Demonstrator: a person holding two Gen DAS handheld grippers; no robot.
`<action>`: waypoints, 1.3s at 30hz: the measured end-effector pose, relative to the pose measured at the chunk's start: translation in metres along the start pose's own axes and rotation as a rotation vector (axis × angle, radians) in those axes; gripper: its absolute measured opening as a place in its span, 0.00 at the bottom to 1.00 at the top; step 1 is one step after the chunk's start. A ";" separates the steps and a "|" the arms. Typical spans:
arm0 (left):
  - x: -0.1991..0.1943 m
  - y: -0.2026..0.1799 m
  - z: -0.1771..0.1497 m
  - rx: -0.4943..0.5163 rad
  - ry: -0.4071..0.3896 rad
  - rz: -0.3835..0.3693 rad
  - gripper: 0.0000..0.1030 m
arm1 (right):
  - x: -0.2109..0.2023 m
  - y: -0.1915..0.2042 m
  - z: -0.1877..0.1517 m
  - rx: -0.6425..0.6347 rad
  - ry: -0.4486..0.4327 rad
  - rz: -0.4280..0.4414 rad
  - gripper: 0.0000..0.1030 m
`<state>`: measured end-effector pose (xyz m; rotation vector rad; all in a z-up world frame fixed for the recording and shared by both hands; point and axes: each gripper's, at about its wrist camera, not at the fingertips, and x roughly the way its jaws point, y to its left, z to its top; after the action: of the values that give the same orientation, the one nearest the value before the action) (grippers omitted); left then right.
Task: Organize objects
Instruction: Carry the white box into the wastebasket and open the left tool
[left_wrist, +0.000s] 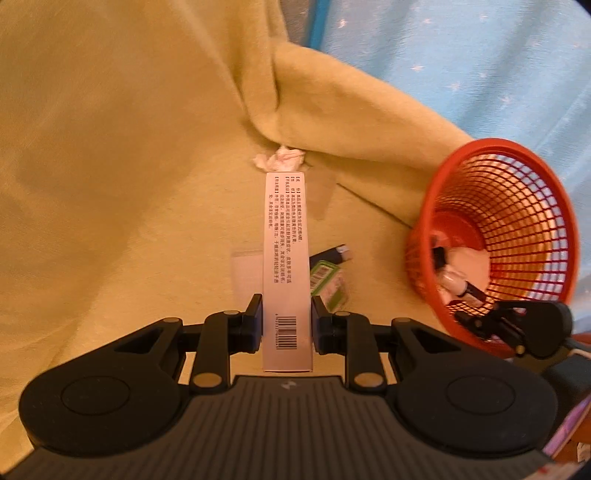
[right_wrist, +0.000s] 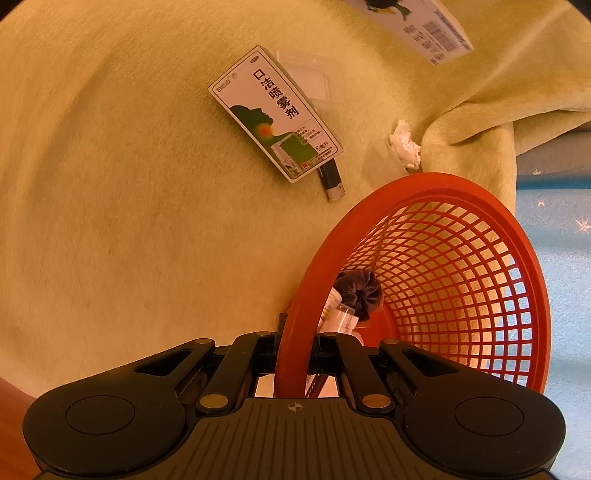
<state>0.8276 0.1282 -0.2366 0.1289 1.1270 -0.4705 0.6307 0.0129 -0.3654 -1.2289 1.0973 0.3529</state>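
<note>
My left hand-held gripper (left_wrist: 286, 325) is closed on a long white carton (left_wrist: 286, 266), its pads pinching the two narrow sides near the barcode end. The carton's long axis runs straight out ahead of me, in line with the fingers, and it hangs above the yellow blanket (left_wrist: 110, 147) rather than lying on it. The red mesh basket (left_wrist: 495, 236) sits off to my right and slightly ahead, tipped so its mouth faces back toward me. That is the relation that matters: I judge I must swing right and bring the carton's far end over the rim.

My right hand-held gripper (right_wrist: 295, 354) is clamped on the basket's near rim (right_wrist: 291, 332), one finger outside the wall and one inside, so it seems to be steadying the basket. The left one, with the load, is the one to travel.

The basket is rigid plastic lattice, flaring to a wide smooth rim; inside lie a dark fuzzy scrunchie (right_wrist: 360, 291) and small bottles (right_wrist: 338, 314). The carton is stiff, smooth printed card with sharp edges. The blanket is soft, napped and rumpled. Lying on it ahead of my right gripper are a green-and-white spray box (right_wrist: 275, 114), a dark lighter (right_wrist: 330, 177) poking out from under that box, and a crumpled tissue (right_wrist: 404, 144).
</note>
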 end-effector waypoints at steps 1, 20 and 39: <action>-0.002 -0.003 0.001 0.004 -0.001 -0.007 0.20 | 0.000 0.000 0.000 -0.001 0.001 0.000 0.01; -0.029 -0.044 0.022 0.051 -0.041 -0.106 0.20 | 0.000 0.001 -0.002 0.008 0.003 0.000 0.01; -0.018 -0.096 0.036 0.142 -0.016 -0.219 0.20 | -0.002 0.000 -0.001 0.019 0.002 0.004 0.01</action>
<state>0.8103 0.0356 -0.1920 0.1257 1.0972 -0.7455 0.6293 0.0128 -0.3637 -1.2110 1.1030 0.3438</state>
